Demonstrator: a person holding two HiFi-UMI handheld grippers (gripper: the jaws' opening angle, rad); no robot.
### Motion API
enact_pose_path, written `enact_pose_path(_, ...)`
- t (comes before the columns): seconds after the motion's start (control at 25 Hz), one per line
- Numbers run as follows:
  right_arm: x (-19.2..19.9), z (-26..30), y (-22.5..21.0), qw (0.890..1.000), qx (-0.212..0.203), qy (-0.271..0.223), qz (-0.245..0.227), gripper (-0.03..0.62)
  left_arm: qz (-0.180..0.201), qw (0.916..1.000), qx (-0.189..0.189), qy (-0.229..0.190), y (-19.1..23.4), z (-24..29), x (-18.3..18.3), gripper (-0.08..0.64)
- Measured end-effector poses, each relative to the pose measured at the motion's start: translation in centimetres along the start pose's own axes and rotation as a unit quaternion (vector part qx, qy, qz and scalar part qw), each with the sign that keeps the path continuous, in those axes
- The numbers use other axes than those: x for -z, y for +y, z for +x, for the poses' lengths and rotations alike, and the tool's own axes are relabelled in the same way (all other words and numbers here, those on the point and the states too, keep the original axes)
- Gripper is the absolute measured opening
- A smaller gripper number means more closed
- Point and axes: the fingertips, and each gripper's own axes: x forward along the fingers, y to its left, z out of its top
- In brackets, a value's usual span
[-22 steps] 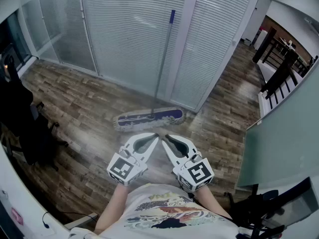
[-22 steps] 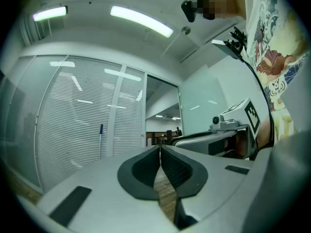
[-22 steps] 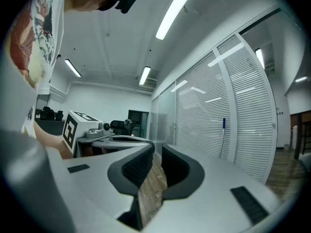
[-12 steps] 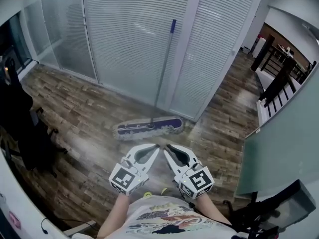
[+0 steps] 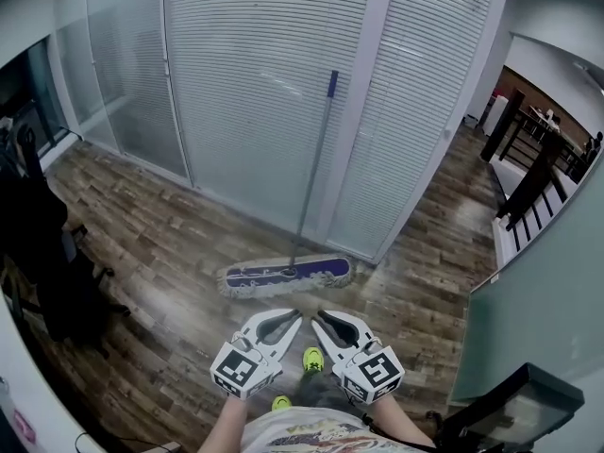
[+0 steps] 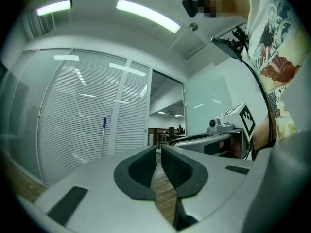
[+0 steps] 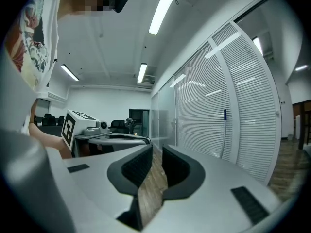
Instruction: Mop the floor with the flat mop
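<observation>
Mopping has not begun. The flat mop (image 5: 286, 276) stands by itself, its pad on the wood floor (image 5: 151, 225) and its long handle (image 5: 314, 163) leaning on the glass wall with blinds (image 5: 245, 74). The left gripper (image 5: 295, 314) and the right gripper (image 5: 318, 318) are held level, side by side, near the pad but not touching it. Both have their fingers (image 6: 141, 171) closed on nothing. The step now looks like reaching for the mop. Next, the fingers must open and close around the handle.
</observation>
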Motion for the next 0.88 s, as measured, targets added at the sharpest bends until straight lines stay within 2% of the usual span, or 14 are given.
enact_pose_path(0.28, 1.2, 3.0, -7.0, 0.999, -0.003, -0.004, 0.037, 0.069, -0.009, 0.9992, -0.012, 0.037, 4.1, 5.1, 1.9, 0.015)
enact_pose_path(0.44, 1.4, 4.7, -13.2, 0.999, 0.003, -0.014, 0.04, 0.071, 0.01, 0.9985, -0.005, 0.053, 6.5, 10.4, 2.1, 0.015)
enact_pose_path(0.6, 1.3, 5.7, -20.0, 0.998, 0.001, -0.019, 0.055, 0.071, 0.024, 0.9973, -0.022, 0.066, 9.2, 16.6, 1.5, 0.015)
enact_pose_path(0.88, 1.5, 9.1, -29.0, 0.996, -0.025, -0.001, 0.084, 0.079, 0.009, 0.997, -0.033, 0.069, 13.4, 25.2, 1.8, 0.015)
